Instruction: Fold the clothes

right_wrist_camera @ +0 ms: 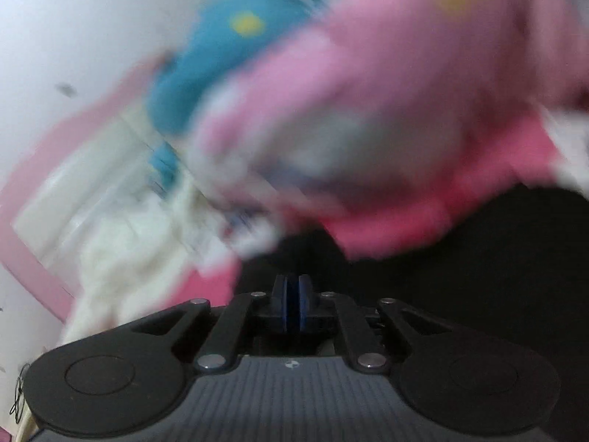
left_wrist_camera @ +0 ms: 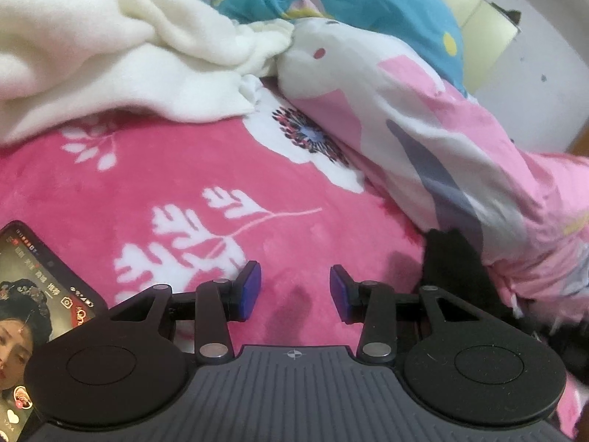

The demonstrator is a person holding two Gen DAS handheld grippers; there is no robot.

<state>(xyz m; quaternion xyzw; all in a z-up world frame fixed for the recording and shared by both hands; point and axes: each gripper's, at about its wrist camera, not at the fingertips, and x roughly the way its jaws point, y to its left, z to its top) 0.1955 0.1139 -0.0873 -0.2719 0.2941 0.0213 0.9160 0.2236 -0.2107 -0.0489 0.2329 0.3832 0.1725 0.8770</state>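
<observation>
Pink fleece bedding [left_wrist_camera: 154, 180] printed with white leaves is seen under the left gripper [left_wrist_camera: 295, 292], whose jaws stand apart with nothing between them; a lit phone [left_wrist_camera: 35, 294] lies at its left, a cream blanket [left_wrist_camera: 110, 48] is heaped beyond, and a pink-and-white quilt [left_wrist_camera: 423, 118] crowds the right; dark clothing [left_wrist_camera: 452, 269] lies beside that quilt; the right gripper [right_wrist_camera: 293, 304] is seen closed, and what it pinches cannot be told through the blur.

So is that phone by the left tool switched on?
On. The phone lies on the pink blanket with its screen lit, showing a video app with icons.
</observation>
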